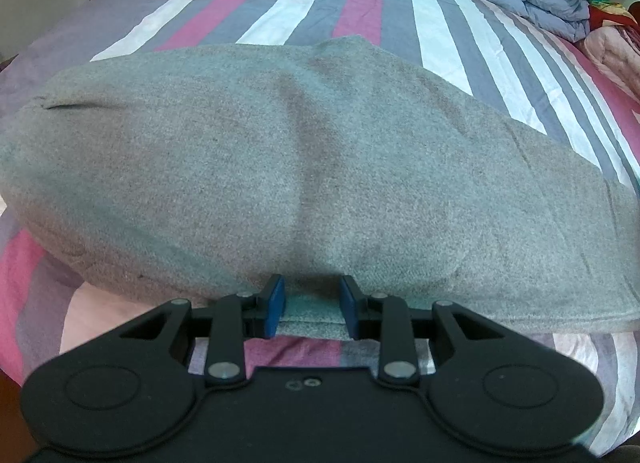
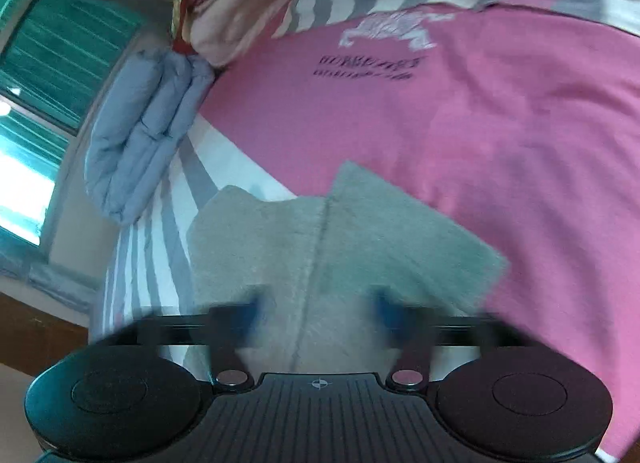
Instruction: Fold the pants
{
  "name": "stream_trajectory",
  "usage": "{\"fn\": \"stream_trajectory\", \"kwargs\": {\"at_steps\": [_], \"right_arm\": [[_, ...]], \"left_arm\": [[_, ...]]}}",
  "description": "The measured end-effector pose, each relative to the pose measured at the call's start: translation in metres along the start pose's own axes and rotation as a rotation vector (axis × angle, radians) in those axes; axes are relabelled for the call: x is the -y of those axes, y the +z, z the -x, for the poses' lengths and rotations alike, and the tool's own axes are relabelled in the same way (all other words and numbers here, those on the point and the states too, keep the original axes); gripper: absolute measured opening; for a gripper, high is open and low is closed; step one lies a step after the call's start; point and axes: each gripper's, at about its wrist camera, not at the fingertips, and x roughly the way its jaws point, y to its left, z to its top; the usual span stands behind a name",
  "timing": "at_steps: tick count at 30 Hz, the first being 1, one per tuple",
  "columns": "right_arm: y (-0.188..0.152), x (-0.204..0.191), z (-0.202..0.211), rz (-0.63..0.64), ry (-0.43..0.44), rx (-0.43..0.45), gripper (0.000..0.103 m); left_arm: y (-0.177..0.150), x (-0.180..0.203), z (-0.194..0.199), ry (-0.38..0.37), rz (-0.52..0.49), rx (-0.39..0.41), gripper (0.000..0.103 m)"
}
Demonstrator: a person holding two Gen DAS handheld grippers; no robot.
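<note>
The grey pants [image 1: 312,167] are seen already doubled into a compact slab on the striped bed [image 1: 360,11] — the left gripper [image 1: 312,313] part-open astride the near hem, the right gripper [image 2: 316,311] wide, holding nothing — so little seems left beyond a final fold.

Blur and cropped edges

The right gripper [image 2: 318,313] and its fingers [image 2: 248,313] smear with motion; the dark print [image 2: 366,67] on the pink sheet is unreadable; the grey pants [image 1: 280,167] run off the left-wrist frame's right edge.
</note>
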Motion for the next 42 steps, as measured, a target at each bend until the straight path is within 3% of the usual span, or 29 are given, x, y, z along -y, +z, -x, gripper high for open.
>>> {"fn": "stream_trajectory", "kwargs": {"at_steps": [3,5,7,9,11,13,17,20,26,32,35,36,37,38,39,42], "right_arm": [[0.006,-0.013,-0.022,0.068,-0.047,0.003,0.081],[0.007,-0.015,-0.034,0.084,-0.068,-0.011,0.043],[0.008,-0.015,-0.047,0.073,-0.075,-0.014,0.028],[0.006,-0.011,-0.051,0.052,-0.069,-0.011,0.024],[0.006,-0.013,-0.050,0.048,-0.048,0.007,0.014],[0.002,-0.022,-0.033,0.097,-0.031,0.064,0.011],[-0.010,-0.032,0.012,0.222,-0.052,0.162,0.010],[-0.021,-0.014,0.043,0.239,-0.113,0.206,0.010],[-0.046,0.031,0.046,0.167,-0.209,0.128,0.010],[-0.048,0.013,0.062,0.205,-0.218,0.194,0.010],[-0.049,0.026,0.045,0.177,-0.277,0.081,0.010],[-0.048,0.027,0.048,0.168,-0.272,0.089,0.010],[-0.048,0.023,0.055,0.163,-0.274,0.114,0.016],[-0.047,0.019,0.063,0.166,-0.281,0.151,0.033],[-0.048,0.013,0.072,0.179,-0.272,0.192,0.040],[-0.049,-0.013,0.071,0.298,-0.192,0.186,0.044]], "left_arm": [[0.000,0.000,0.000,0.000,0.002,-0.003,0.022],[0.000,0.000,0.001,0.000,0.007,-0.006,0.022],[0.000,0.000,0.000,0.001,0.010,-0.008,0.022],[0.000,0.000,0.001,0.002,0.011,-0.010,0.022],[0.001,0.000,0.000,0.003,0.009,-0.011,0.022],[0.001,0.000,0.001,0.004,0.011,-0.012,0.022],[0.000,0.001,0.001,0.004,0.009,-0.010,0.023],[-0.001,0.002,0.002,0.006,0.003,-0.004,0.023],[-0.002,0.003,0.003,0.008,0.002,-0.005,0.023],[0.003,0.003,0.002,0.006,-0.010,-0.015,0.023],[0.005,0.007,0.006,0.014,-0.036,-0.007,0.023],[0.005,0.008,0.009,0.010,-0.041,-0.003,0.025],[0.005,0.008,0.011,0.008,-0.041,0.001,0.025],[0.005,0.010,0.015,0.004,-0.042,0.009,0.025],[0.005,0.012,0.017,-0.009,-0.044,0.017,0.026],[0.005,0.027,0.021,-0.043,-0.071,0.033,0.026]]}}
